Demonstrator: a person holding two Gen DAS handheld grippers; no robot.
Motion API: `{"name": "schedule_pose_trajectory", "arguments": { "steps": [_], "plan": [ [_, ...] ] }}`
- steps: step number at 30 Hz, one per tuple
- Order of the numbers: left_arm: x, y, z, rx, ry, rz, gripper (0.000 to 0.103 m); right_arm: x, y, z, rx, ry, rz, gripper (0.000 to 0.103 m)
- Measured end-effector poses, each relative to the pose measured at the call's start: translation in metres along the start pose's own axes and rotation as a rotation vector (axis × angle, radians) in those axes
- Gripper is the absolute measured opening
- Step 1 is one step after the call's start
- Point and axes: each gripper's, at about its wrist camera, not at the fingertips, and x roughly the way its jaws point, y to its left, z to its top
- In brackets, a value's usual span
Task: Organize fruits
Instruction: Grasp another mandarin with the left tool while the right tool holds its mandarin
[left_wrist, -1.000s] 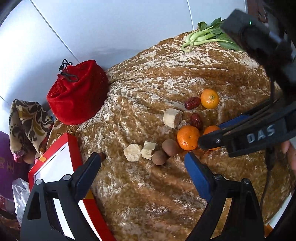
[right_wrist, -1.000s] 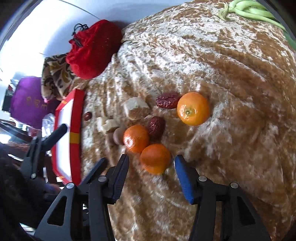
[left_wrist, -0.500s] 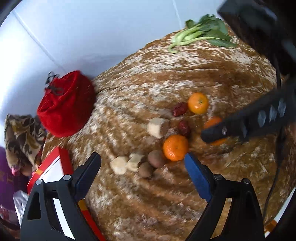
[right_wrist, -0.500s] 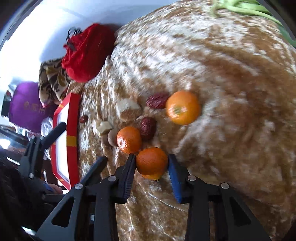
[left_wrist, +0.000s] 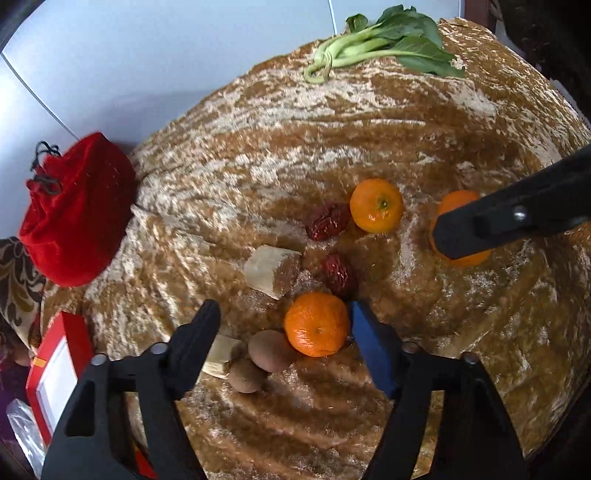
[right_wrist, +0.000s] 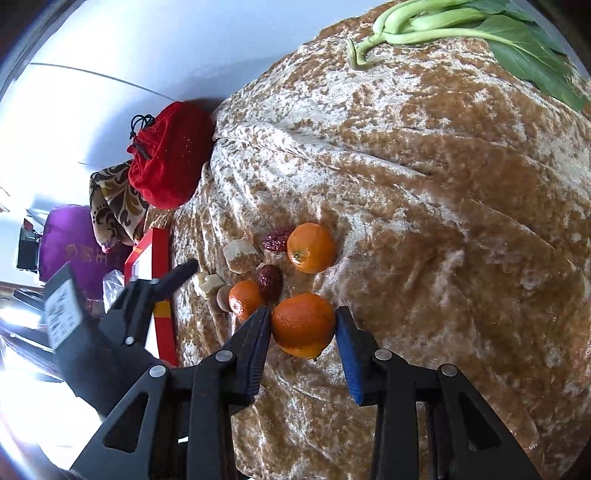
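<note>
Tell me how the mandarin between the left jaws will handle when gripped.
The mandarin is round, so it may roll away as the left gripper's closing jaws meet it. Its wrinkled peel suggests it yields under pressure. The velvet cloth probably damps rolling.

My right tool (right_wrist: 301, 326) has clamped one mandarin (right_wrist: 303, 325) since a second ago; my left tool (left_wrist: 284, 325) has dropped around another mandarin (left_wrist: 317, 324), jaws closing.
</note>
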Motion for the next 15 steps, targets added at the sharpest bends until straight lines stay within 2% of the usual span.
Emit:
{"name": "schedule_pose_trajectory", "arguments": {
  "steps": [7,9,12,15],
  "plan": [
    [0.0061,-0.0044,-0.0009,0.028,0.005,-0.029,0.052,-0.0007,0.0008,-0.0012,0.006,-0.004,0.001,0.036],
    [0.0056,-0.0028,-0.0014,0.018,0.001,-0.050,0.043,-0.0003,0.0004,-0.0010,0.005,-0.005,-0.002,0.036],
    [0.0041,-0.0015,-0.0002,0.014,-0.005,-0.063,0.036,0.0002,0.0018,-0.0010,0.002,-0.007,-0.001,0.036],
    [0.0030,-0.0023,-0.0017,0.014,-0.011,-0.072,0.034,0.0004,0.0039,-0.0014,0.001,-0.011,0.003,0.036]
  ]
}}
